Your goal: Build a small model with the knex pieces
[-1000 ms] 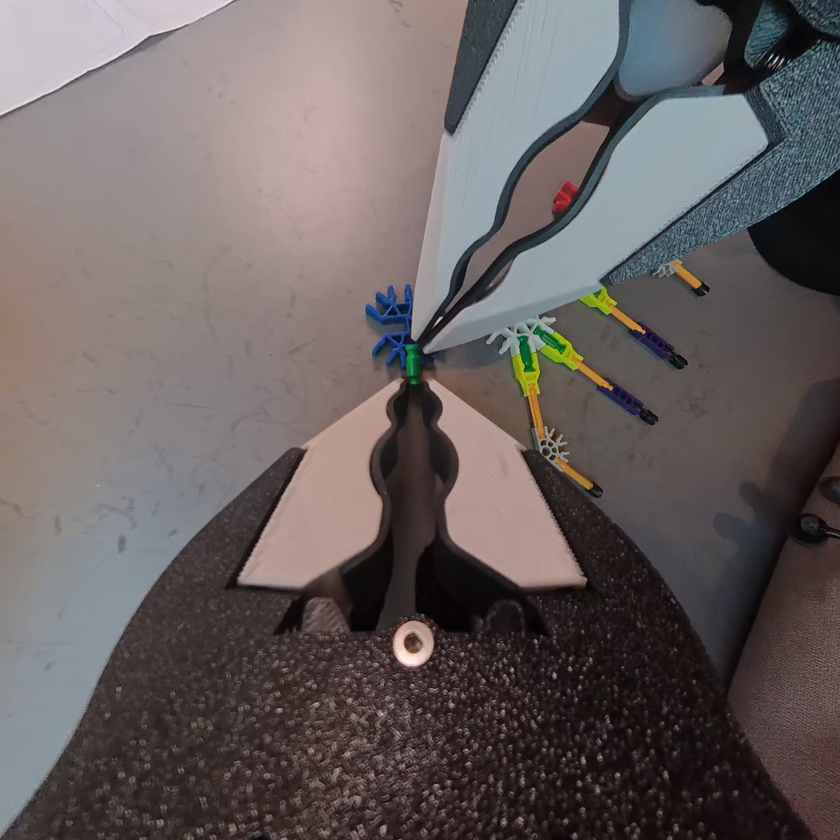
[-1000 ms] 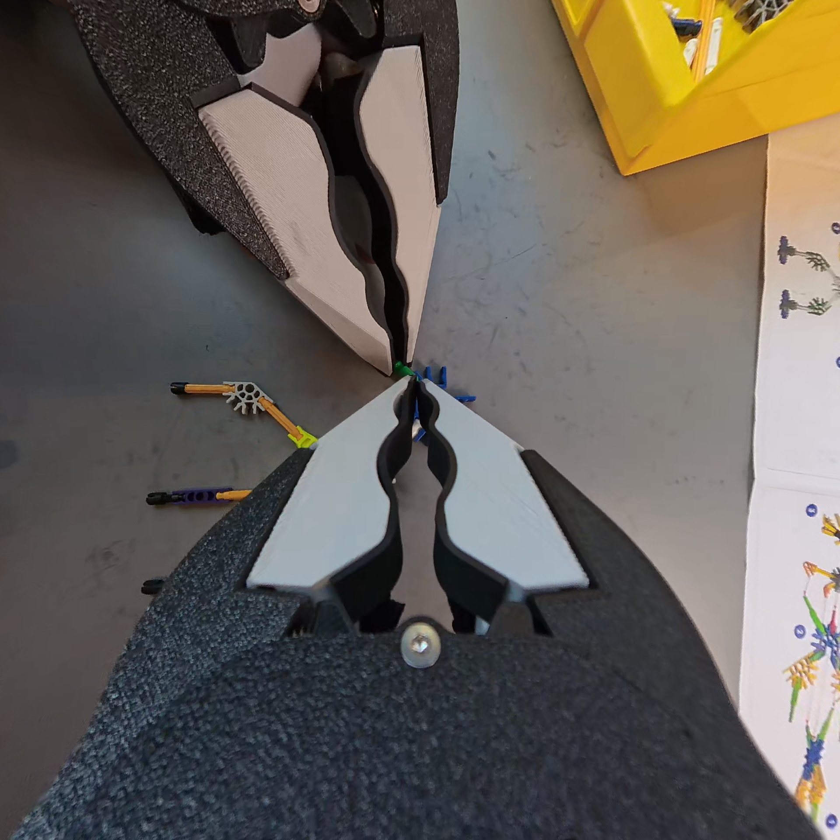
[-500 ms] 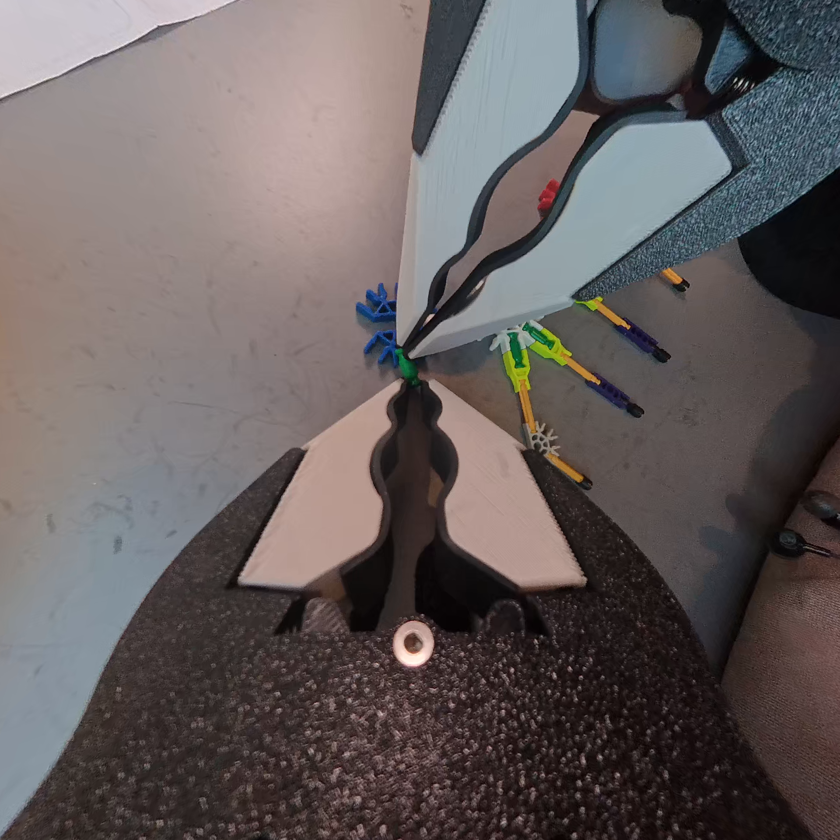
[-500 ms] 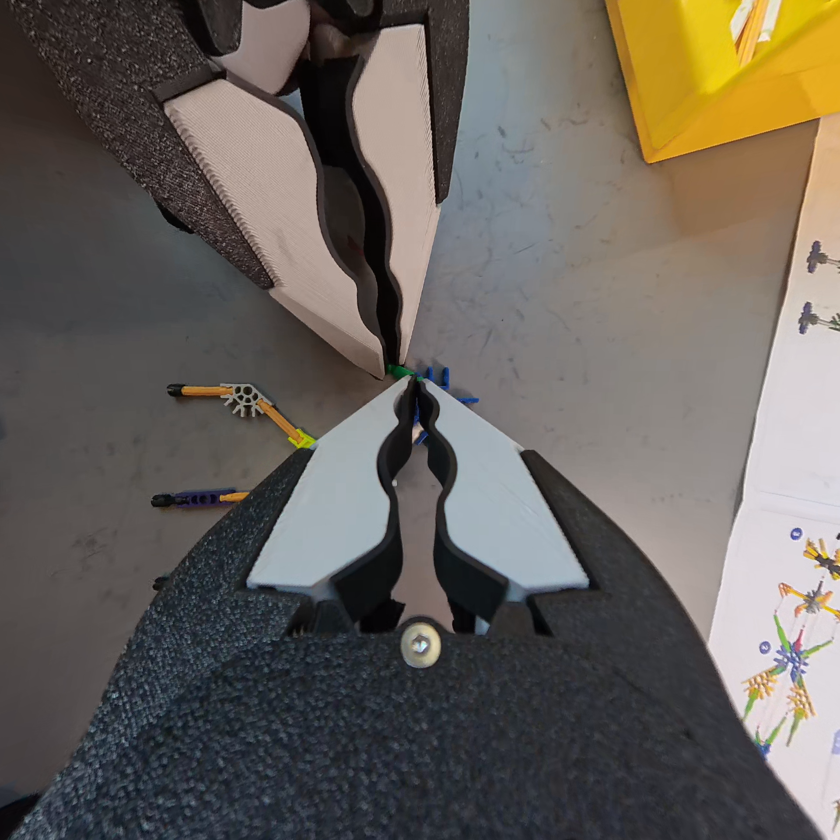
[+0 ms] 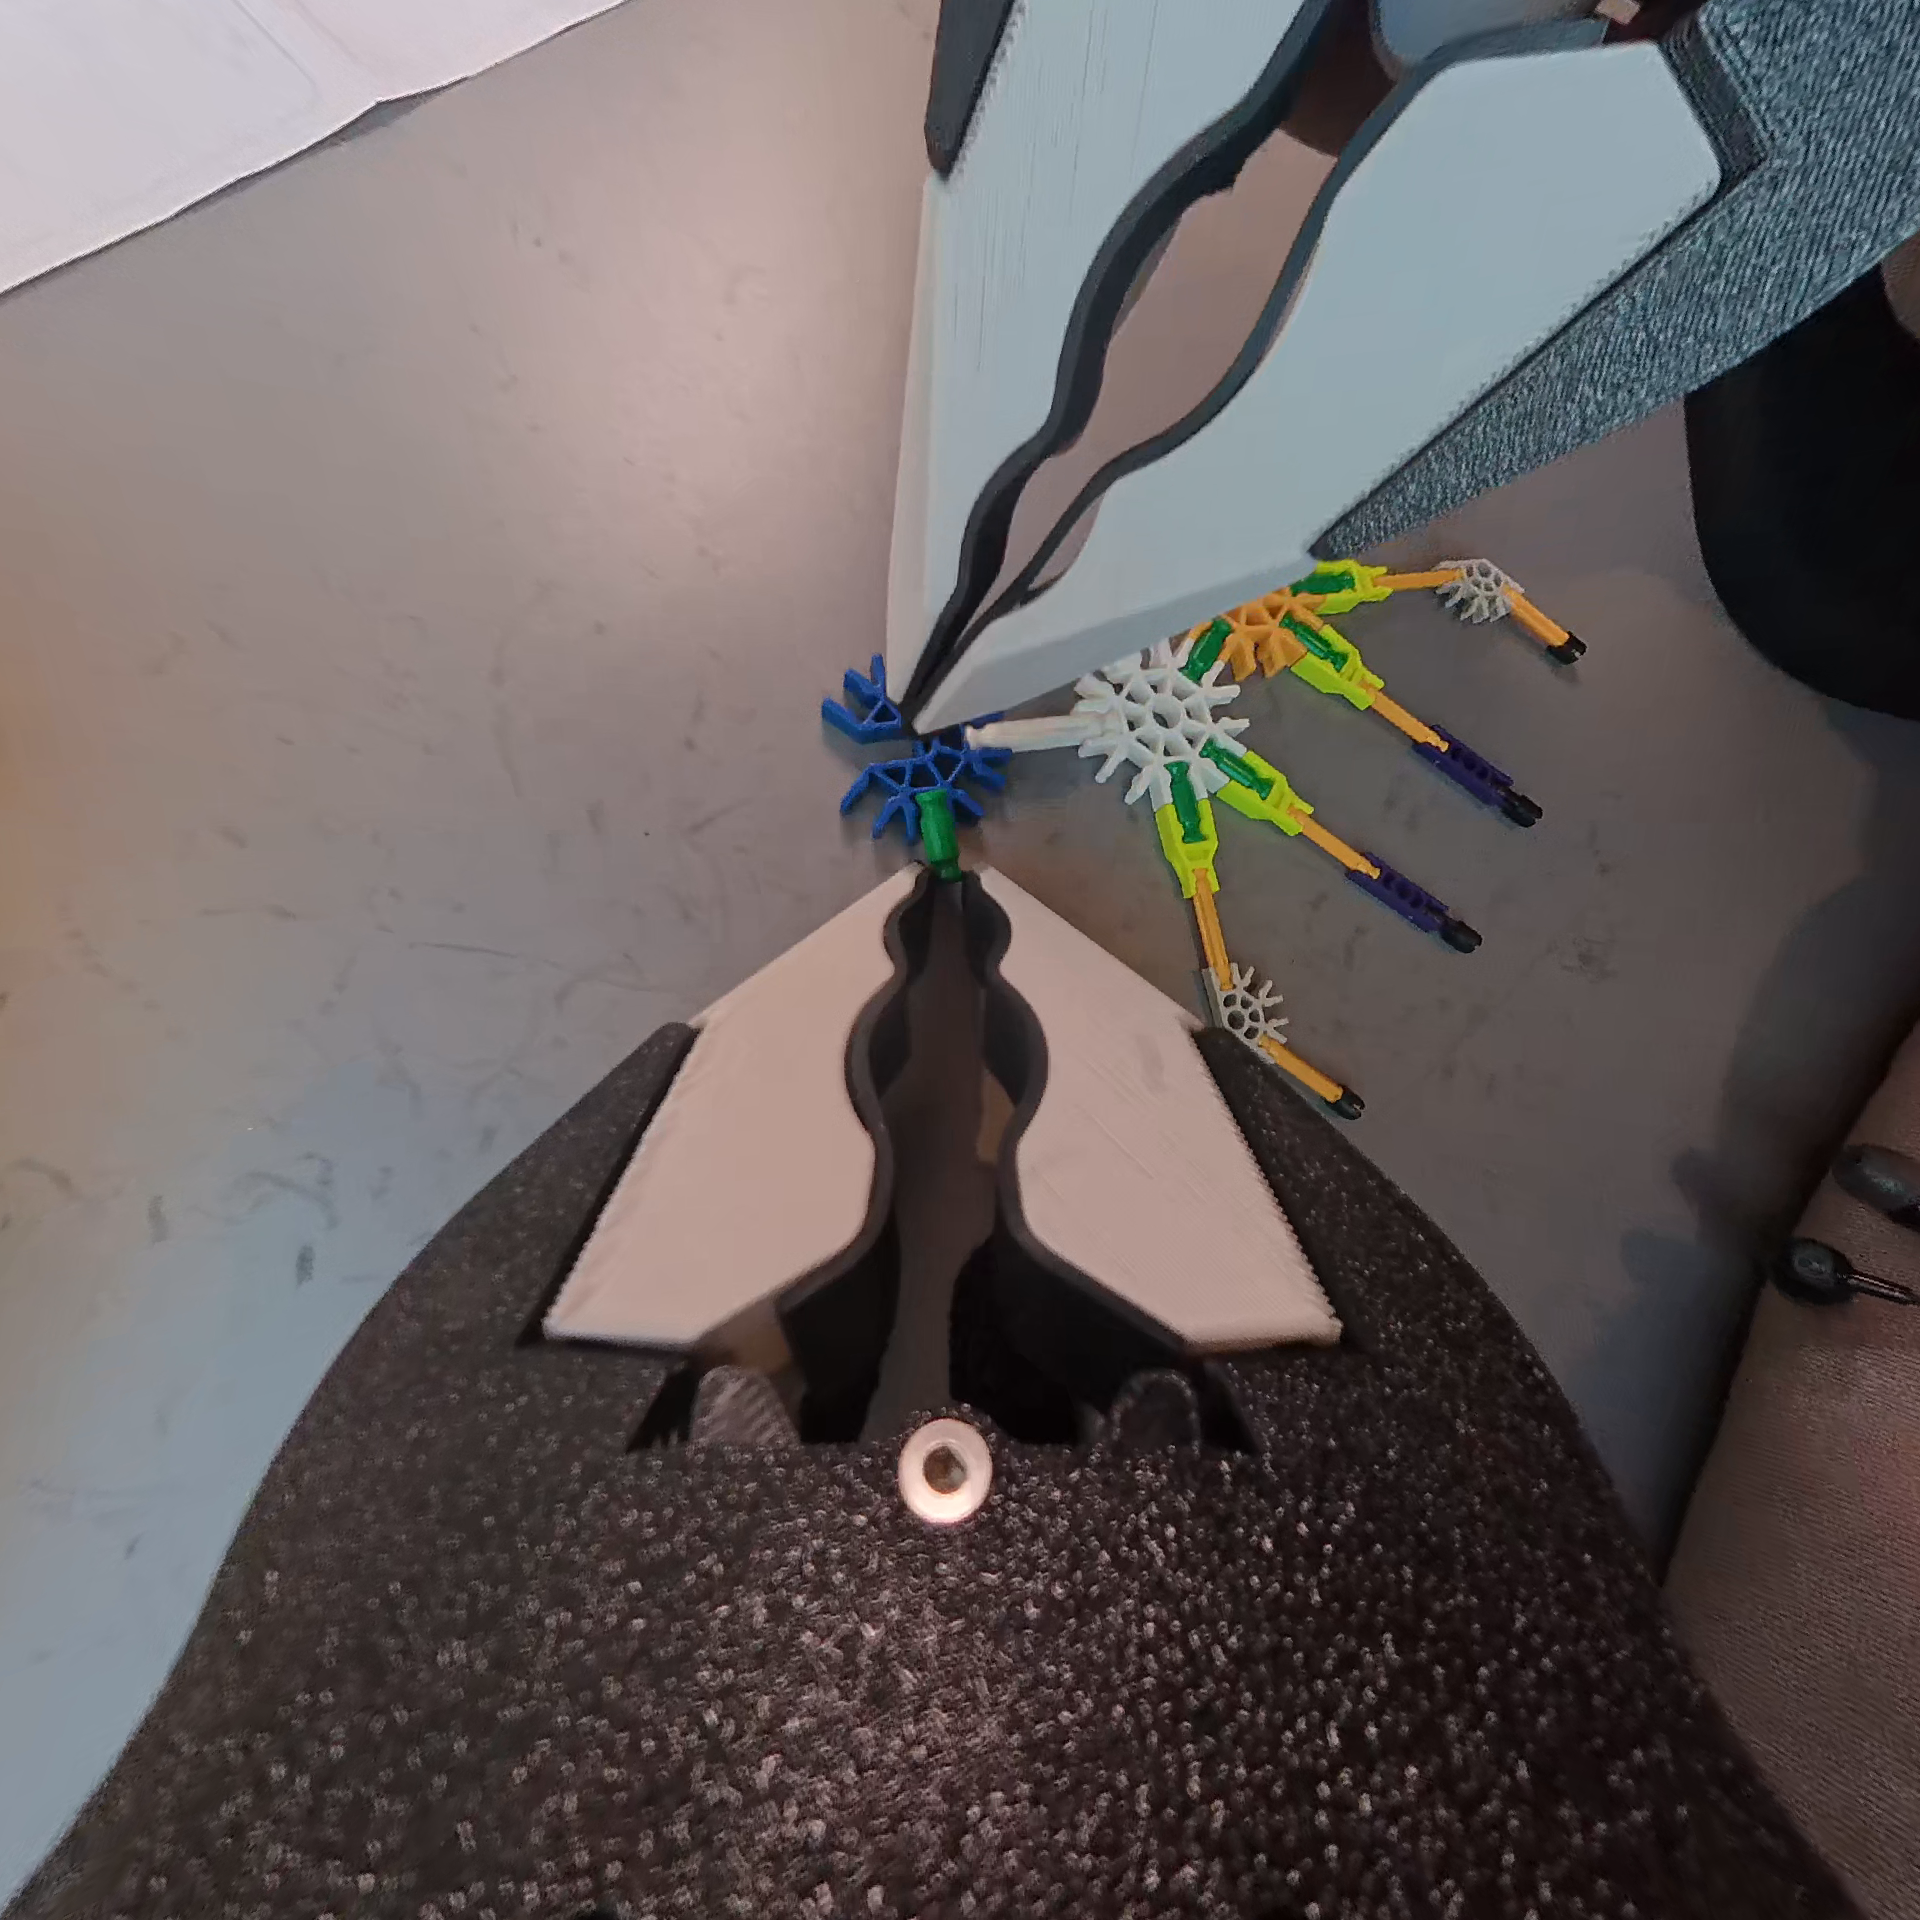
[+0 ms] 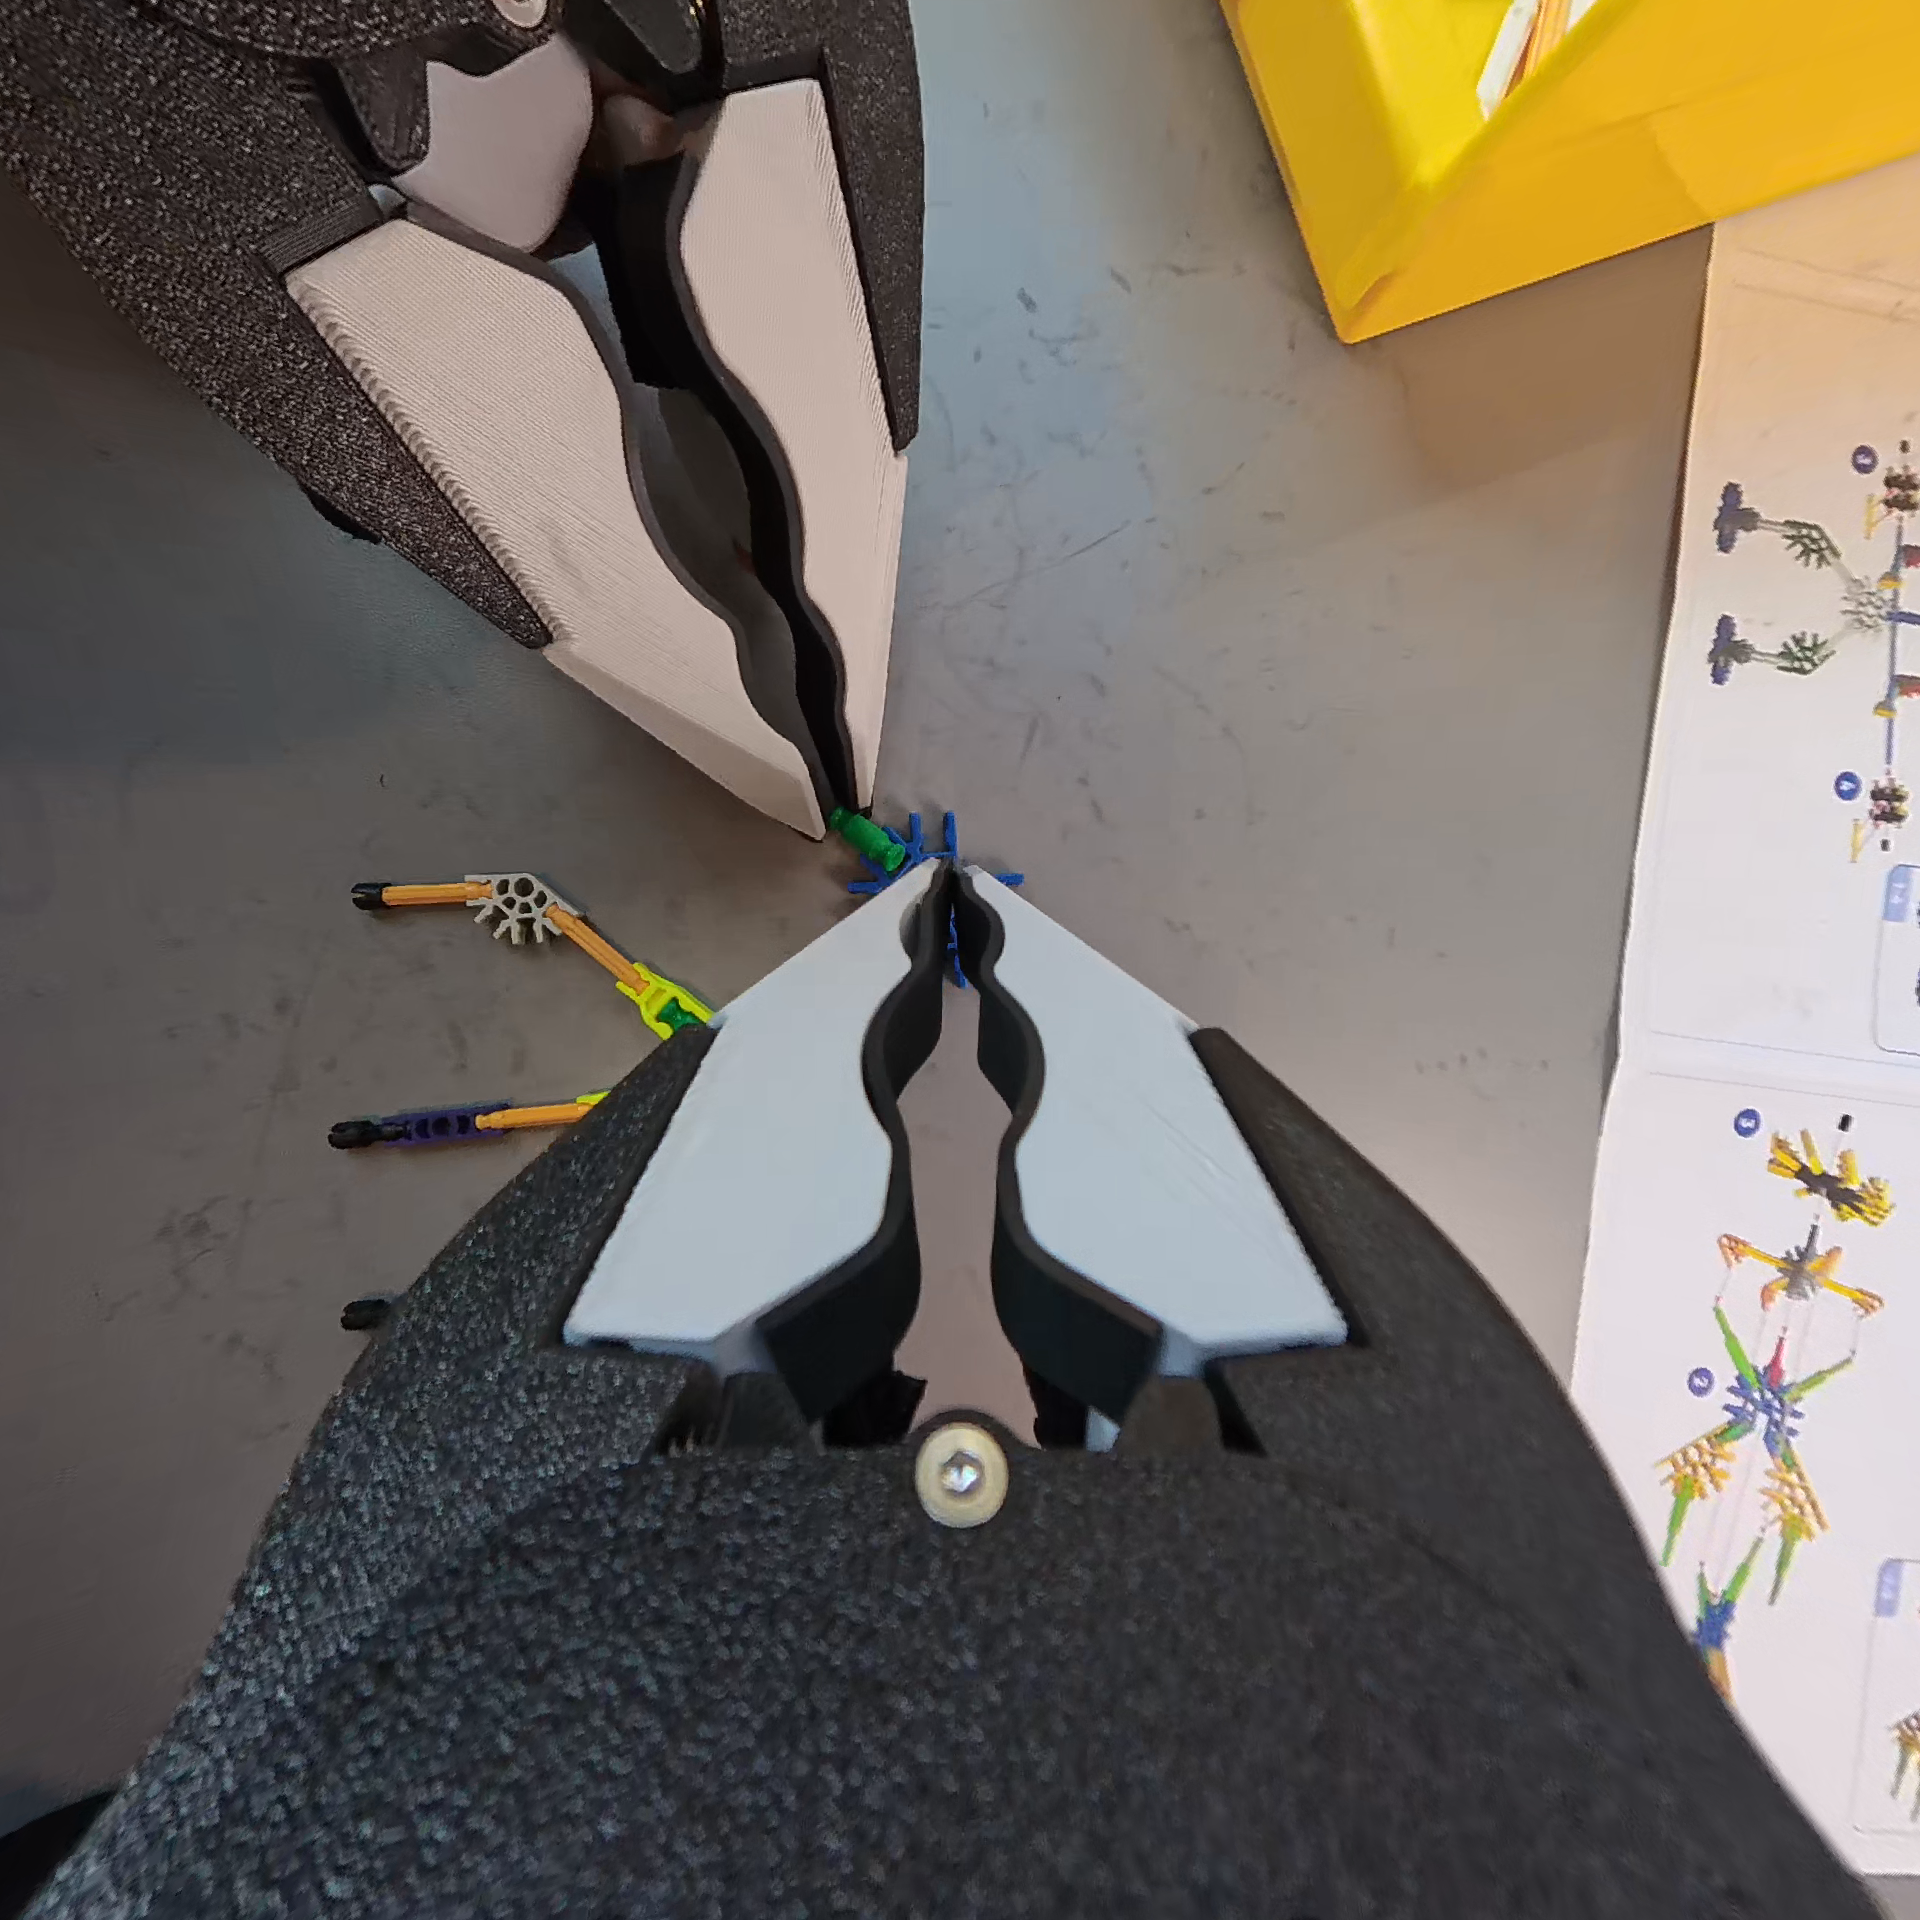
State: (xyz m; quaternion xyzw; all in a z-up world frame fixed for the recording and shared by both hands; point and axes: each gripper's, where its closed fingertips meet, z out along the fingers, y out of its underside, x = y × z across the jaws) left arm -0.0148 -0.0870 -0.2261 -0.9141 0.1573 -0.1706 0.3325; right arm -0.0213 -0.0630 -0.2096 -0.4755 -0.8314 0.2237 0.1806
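Green short rod [image 5: 938, 831]: pinched endwise in left gripper [image 5: 945, 881], seated in blue connector [image 5: 920, 774] at 12 o'clock. Right gripper [image 6: 948, 878] clamps the connector, bracing it above grey table [image 5: 416, 623].

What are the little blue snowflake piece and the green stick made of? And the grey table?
The blue snowflake piece and green stick look like hard moulded plastic: bright even colour, crisp thin spokes, a slight shine. The grey table looks like a smooth, matt hard surface, scuffed and scratched; whether it is metal, laminate or painted board cannot be told from here.
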